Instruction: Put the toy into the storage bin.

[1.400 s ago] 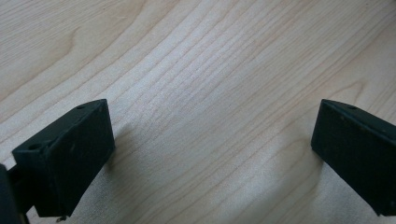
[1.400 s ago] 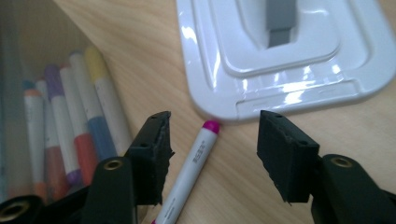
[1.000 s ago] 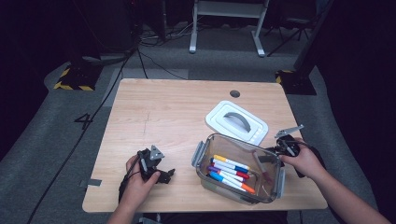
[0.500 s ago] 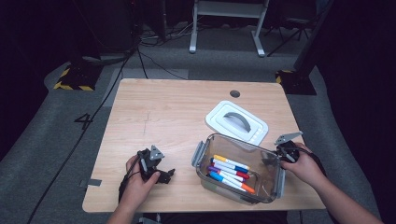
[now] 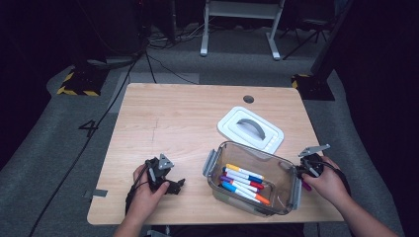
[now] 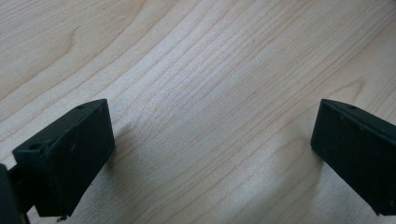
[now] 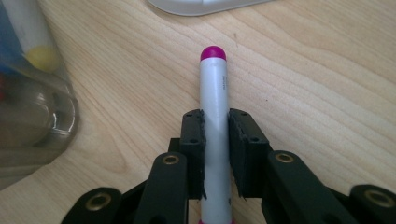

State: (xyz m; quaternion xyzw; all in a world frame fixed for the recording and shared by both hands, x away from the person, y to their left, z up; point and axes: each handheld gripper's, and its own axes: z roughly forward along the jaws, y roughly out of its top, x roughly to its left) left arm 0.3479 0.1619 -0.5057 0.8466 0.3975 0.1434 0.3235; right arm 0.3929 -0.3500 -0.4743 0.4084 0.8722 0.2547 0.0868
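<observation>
My right gripper is shut on a white marker with a magenta cap; its jaws have just been closing on the barrel. The marker lies low over the wooden table. In the high view the right gripper sits at the right end of a clear plastic tub, with the marker's magenta end showing under the hand. Several coloured markers lie inside the tub. My left gripper rests on the table at the front left, its jaws wide apart over bare wood.
A white lid with a grey handle lies flat behind the tub. The tub's grey latch sticks out on its left end. A round cable hole marks the table's far side. Floor cables run beyond the table.
The right hand has slid a little toward the table's near edge beside the tub. The left hand has kept still.
</observation>
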